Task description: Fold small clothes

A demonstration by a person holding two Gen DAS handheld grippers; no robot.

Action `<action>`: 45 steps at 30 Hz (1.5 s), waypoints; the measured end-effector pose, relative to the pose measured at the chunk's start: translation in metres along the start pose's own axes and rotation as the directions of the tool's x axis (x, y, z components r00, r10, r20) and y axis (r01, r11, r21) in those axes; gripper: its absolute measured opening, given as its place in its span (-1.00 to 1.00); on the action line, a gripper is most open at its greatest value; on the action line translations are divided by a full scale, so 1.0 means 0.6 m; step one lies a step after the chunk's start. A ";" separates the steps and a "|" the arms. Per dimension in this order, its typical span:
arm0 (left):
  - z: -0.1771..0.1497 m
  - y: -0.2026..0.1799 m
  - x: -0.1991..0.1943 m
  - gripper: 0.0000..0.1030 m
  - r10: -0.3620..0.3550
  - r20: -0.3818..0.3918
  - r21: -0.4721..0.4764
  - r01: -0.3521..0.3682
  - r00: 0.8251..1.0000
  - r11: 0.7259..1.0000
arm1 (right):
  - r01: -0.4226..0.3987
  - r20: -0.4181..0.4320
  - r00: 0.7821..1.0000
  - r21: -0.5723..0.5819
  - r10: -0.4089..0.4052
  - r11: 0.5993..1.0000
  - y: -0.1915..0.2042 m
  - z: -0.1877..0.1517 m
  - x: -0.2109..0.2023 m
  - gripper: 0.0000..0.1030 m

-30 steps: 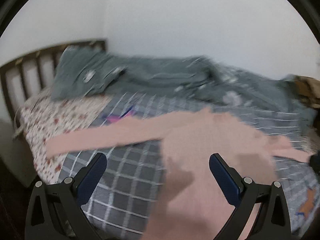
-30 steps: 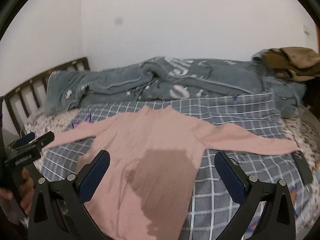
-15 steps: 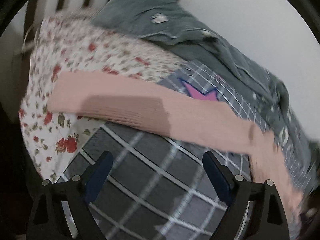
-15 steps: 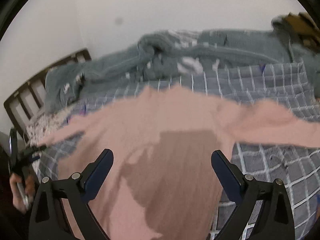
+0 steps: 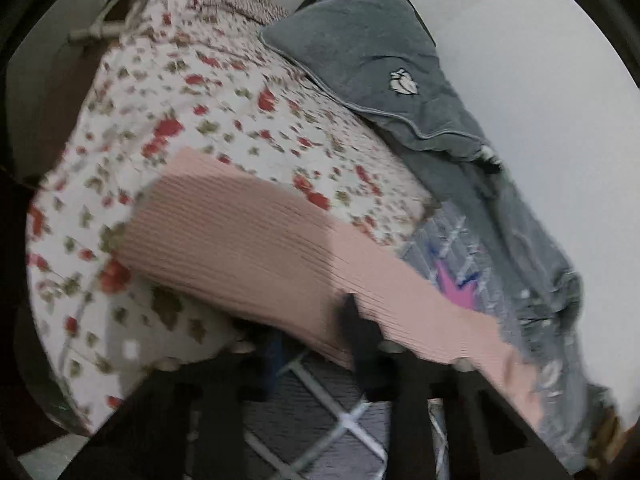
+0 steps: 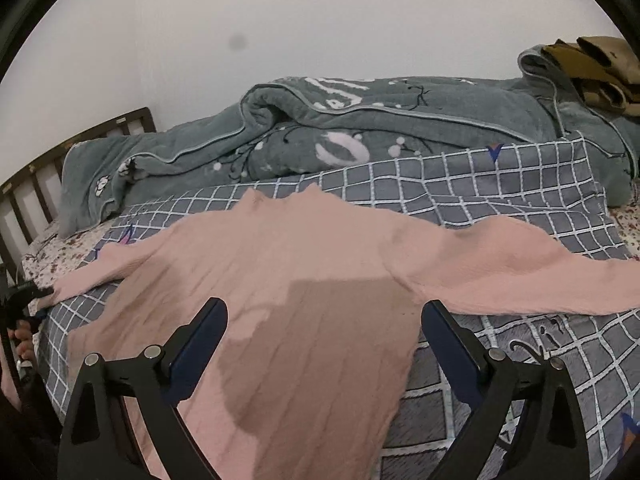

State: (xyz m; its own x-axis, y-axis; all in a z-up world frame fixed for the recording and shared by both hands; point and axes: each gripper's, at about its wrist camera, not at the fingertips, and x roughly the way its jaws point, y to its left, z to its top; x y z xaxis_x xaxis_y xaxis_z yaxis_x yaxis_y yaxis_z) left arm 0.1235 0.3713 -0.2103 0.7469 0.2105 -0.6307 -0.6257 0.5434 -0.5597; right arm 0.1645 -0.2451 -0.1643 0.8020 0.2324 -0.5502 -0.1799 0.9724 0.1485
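A pink ribbed sweater lies spread flat on the grey checked blanket, both sleeves out to the sides. My right gripper is open and empty, hovering over the sweater's body. In the left wrist view the left sleeve fills the middle; my left gripper has its jaws drawn close together on the sleeve's near edge. From the right wrist view the left gripper sits at the sleeve's end.
A grey-green quilt is bunched along the wall. A floral sheet covers the mattress by the dark wooden headboard. Brown clothing lies at the far right.
My left gripper moved forward onto the left sleeve and its jaws closed on it. My right gripper stayed open over the sweater's body, shifting slightly.
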 end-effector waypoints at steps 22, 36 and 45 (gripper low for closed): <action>-0.262 -0.632 -0.161 -0.87 -0.251 0.068 0.702 0.132 0.966 0.699 | 0.113 0.165 0.975 0.216 -0.150 0.970 -0.155 0.019 -0.106 0.87; -0.645 -0.746 -0.076 -0.57 -0.117 -0.321 0.861 0.341 0.940 0.379 | 0.148 0.199 0.950 0.388 -0.240 0.910 -0.266 0.022 -0.147 0.87; -0.428 -0.600 -0.115 0.63 -0.173 -0.097 0.814 0.178 0.980 0.553 | 0.089 0.173 0.972 0.346 -0.157 0.934 -0.213 0.027 -0.118 0.87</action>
State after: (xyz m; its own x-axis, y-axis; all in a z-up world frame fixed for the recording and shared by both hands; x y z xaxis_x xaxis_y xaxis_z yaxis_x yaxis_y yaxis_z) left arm 0.2395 -0.0474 -0.1036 0.8185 0.0337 -0.5735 -0.0298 0.9994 0.0162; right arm 0.1401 -0.3859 -0.1311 0.9065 0.0701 -0.4163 0.1004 0.9220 0.3740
